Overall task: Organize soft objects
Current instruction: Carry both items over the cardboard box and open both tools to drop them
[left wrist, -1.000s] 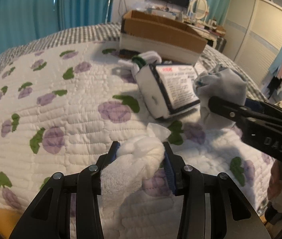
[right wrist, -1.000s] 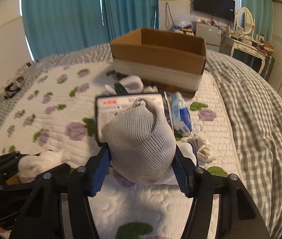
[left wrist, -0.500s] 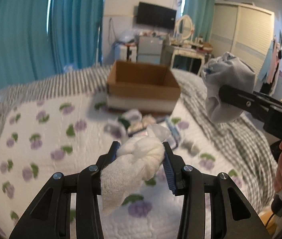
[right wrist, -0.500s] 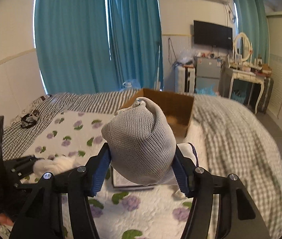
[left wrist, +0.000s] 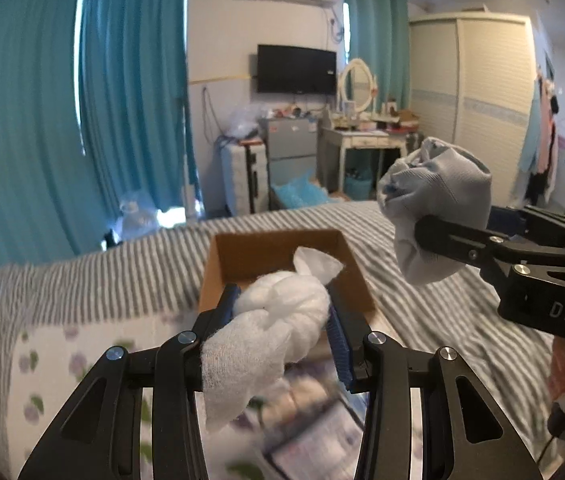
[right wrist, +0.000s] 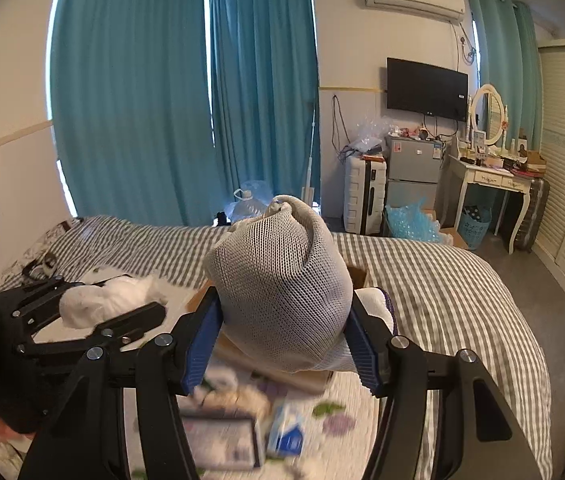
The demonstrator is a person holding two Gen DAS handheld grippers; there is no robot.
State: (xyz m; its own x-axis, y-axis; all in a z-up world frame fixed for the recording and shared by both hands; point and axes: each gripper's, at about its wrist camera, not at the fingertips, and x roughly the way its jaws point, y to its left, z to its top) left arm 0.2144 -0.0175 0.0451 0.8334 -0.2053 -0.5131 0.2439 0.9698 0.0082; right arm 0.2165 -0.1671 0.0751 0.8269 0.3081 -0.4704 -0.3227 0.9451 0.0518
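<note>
My left gripper [left wrist: 282, 308] is shut on a knotted white cloth bundle [left wrist: 270, 320], held up in the air in front of an open brown cardboard box [left wrist: 282, 252] on the bed. My right gripper [right wrist: 282, 320] is shut on a rolled grey mesh sock bundle [right wrist: 282, 292]; the same bundle [left wrist: 434, 204] shows at the right of the left wrist view, level with the left one. The left gripper with its white bundle [right wrist: 102, 300] appears at the left of the right wrist view. The box [right wrist: 358, 274] is mostly hidden behind the grey bundle there.
A bed with a grey checked cover [right wrist: 442, 280] and a floral quilt [left wrist: 42, 360] lies below. A printed box [right wrist: 222, 444], a blue packet [right wrist: 288, 432] and other soft items lie blurred on the quilt. Teal curtains, a fridge, dressing table and wardrobe stand beyond.
Both grippers have risen from just above the quilt with their bundles still held. The views now look over the bed toward the cardboard box and the far wall.
</note>
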